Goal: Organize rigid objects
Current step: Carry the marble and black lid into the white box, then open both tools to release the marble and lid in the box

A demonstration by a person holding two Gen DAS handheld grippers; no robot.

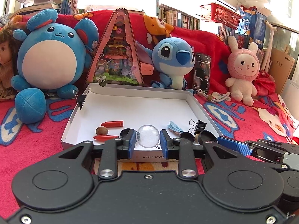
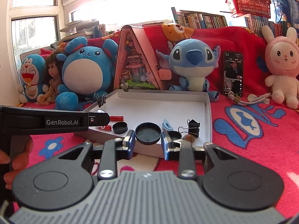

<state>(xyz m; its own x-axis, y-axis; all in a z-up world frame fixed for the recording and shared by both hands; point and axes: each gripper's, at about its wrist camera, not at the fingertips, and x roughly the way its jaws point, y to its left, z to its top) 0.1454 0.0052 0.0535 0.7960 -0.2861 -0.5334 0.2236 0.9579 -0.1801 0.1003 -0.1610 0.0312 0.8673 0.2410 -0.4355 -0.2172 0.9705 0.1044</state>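
Holding a clear plastic ball (image 1: 148, 136) between its blue pads, the left hand-held gripper (image 1: 148, 143) sits at the near edge of the white box (image 1: 130, 104), jaws narrow and pressed on the ball's sides. Right hand-held gripper (image 2: 148, 143) likewise narrow, clamped on a round black lid (image 2: 148, 133) just over the near rim of the same box (image 2: 208, 112). Box lies on a red cartoon blanket (image 1: 243, 127). Inside the box, left wrist view: two red pointed caps (image 1: 112, 123), a brown nut (image 1: 101, 130) between them, a second black lid (image 1: 125, 132) next to the left pad, a light blue hair clip (image 1: 175, 127), a black binder clip (image 1: 198, 126) near the right wall. Another binder clip (image 1: 81, 100) is clipped on the left wall. Behind the box: big blue round plush (image 1: 48, 63), pink triangular toy house (image 1: 115, 56), blue alien plush (image 1: 173, 59), upright phone (image 1: 202, 72) with its screen lit, pink bunny plush (image 1: 243, 69). Right wrist view also shows the left gripper's black body from the side, a person's fingers (image 2: 17, 160) wrapped on its handle, a doll (image 2: 52, 74) and a blue cat plush (image 2: 30, 74) at far left. Bookshelves and bright windows at the back.
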